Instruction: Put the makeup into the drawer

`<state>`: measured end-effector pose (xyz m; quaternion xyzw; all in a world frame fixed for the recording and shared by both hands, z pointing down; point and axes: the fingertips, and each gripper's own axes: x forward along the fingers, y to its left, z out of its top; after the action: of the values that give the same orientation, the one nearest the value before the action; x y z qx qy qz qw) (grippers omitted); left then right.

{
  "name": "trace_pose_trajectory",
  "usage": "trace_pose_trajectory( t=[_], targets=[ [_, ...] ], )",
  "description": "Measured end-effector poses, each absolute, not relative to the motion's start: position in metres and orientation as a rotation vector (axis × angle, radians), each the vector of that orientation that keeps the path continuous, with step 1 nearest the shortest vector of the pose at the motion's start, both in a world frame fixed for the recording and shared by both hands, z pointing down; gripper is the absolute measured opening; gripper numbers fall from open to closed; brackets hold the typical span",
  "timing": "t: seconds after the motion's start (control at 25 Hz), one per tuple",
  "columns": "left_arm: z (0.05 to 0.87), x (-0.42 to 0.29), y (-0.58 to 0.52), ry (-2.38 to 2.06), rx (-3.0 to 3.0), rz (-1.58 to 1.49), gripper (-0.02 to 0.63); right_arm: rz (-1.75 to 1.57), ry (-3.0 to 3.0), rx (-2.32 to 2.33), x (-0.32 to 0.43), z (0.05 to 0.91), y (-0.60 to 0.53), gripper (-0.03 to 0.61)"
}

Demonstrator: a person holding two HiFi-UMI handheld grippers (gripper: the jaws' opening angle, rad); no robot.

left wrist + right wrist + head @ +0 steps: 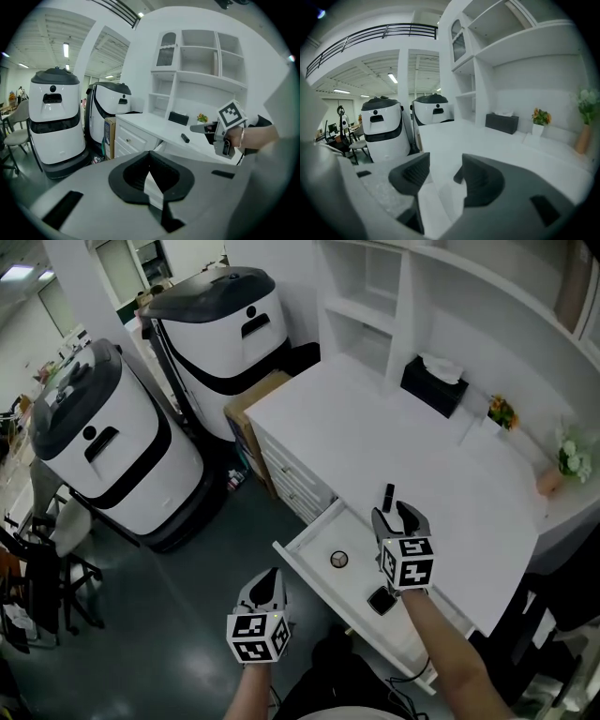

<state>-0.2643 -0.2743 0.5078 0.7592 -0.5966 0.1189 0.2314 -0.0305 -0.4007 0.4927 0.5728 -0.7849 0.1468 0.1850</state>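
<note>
Reaching for a pick, as I read it. Right gripper (394, 514) jaws are spread with nothing between them; the right gripper view shows only bare desk (375, 427) in the gap. It hovers at the desk's front edge, above the open drawer (309, 554).

The target is a black makeup tube (388, 494), just beyond the jaw tips. It's slim, dark and stick-shaped, lying flat on the white desk and pointing roughly away from me. I can't tell lipstick from mascara. It doesn't show in the right gripper view, so I judge it sits below the line of the jaws.

Next move, my call: ease forward and down, put the jaws across the tube's narrow width, then close. It's round and thin, so it may roll if one jaw touches first.

The drawer already holds a round compact (339, 560) and a small black square case (382, 600), well apart from each other, with plenty of bare floor for the tube.

Left gripper (266, 585) jaws are pressed together and empty. It's parked out in front of the drawer, over the floor, and idle.
</note>
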Motion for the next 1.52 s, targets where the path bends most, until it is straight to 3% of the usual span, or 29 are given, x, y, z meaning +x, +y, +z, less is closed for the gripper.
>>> trace_pose_trajectory(
  t=[0.96,1.52],
  targets=[
    [0.526,-0.263,-0.316,-1.601,2.06,0.328,-0.002,0.553,-1.951,1.611,-0.008,0.56,-0.451,0.207],
    [0.531,-0.276,-0.317,-1.609,2.038,0.32,-0.002,0.534,-1.848,1.595,-0.003,0.569,-0.453,0.131]
  ],
)
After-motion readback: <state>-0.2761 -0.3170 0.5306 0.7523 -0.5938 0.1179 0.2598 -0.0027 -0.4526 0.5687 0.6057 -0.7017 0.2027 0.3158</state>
